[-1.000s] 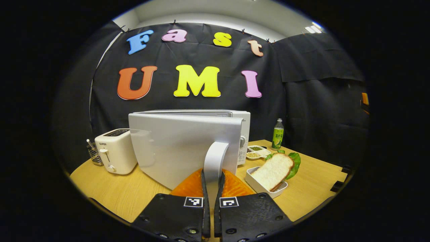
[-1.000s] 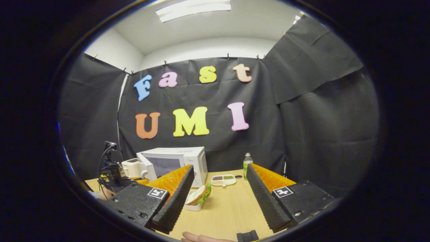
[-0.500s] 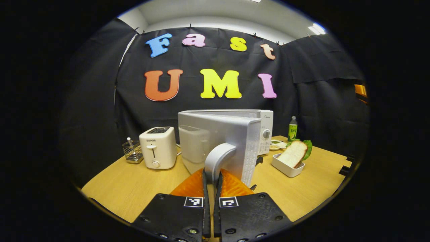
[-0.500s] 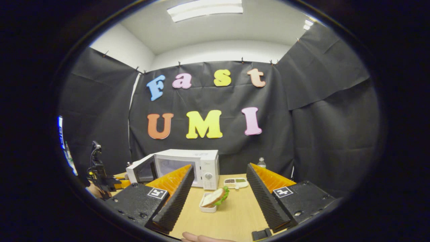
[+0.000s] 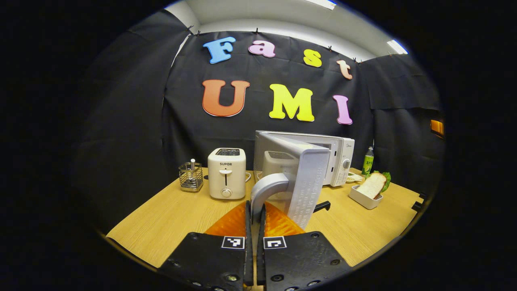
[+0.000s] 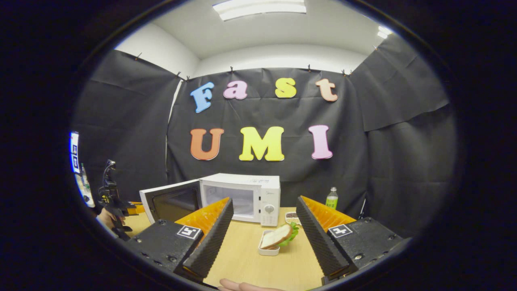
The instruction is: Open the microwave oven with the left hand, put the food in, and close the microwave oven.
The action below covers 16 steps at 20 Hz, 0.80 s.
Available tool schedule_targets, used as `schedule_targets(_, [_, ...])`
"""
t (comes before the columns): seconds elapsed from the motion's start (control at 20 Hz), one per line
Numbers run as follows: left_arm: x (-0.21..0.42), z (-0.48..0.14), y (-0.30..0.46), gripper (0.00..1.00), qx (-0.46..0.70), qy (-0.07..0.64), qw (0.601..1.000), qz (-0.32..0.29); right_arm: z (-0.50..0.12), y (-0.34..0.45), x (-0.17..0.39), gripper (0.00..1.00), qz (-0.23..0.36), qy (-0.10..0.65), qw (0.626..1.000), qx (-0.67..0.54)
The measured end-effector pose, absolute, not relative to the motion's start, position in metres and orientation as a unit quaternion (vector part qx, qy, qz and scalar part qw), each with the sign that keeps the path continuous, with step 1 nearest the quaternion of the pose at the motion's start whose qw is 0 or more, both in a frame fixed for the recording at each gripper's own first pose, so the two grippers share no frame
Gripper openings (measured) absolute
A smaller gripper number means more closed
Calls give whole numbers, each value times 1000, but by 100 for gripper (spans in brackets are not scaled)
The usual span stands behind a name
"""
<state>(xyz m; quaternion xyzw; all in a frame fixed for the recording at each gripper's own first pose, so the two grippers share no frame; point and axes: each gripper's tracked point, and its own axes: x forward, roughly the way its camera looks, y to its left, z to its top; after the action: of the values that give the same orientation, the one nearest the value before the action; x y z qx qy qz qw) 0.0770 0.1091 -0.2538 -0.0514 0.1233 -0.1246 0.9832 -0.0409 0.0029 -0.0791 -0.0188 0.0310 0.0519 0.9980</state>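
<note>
1. Gripping the door handle (image 5: pixel 266 190), the left claw (image 5: pixel 254 214) has its fingers pinched close on the curved bar, both pressing it.
2. Spread wide with nothing between its fingers, the right claw (image 6: pixel 262 226) hangs over the counter (image 6: pixel 250 262).
3. Just past it sits the food: a bread slice with lettuce (image 6: pixel 278 237) leaning in a small white tray (image 6: pixel 267 250), mid-counter. My judgement: light, soft and easily crushed, so grip the stiff tray rim, not the bread.
4. Farther back, near the counter's far edge, the microwave oven (image 6: pixel 258 198) stands with its door (image 6: pixel 169 204) swung open.
</note>
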Motion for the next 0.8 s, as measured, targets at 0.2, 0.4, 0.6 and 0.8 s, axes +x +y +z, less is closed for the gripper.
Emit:
schedule_targets(0.2, [66,-254,120,80,-63,130,981,-130,-85,-5,-38,89,35,44,998,-23])
schedule_targets(0.4, [54,-248,150,98,-48,125,989,-64,-89,-19,-31,89,22,51,998,-35])
schedule_targets(0.6, [40,-221,172,96,-35,101,994,5,-97,-38,-6,99,6,69,996,-51])
schedule_targets(0.8, [17,-186,170,84,-43,90,995,27,-119,-59,36,99,9,117,992,-56])
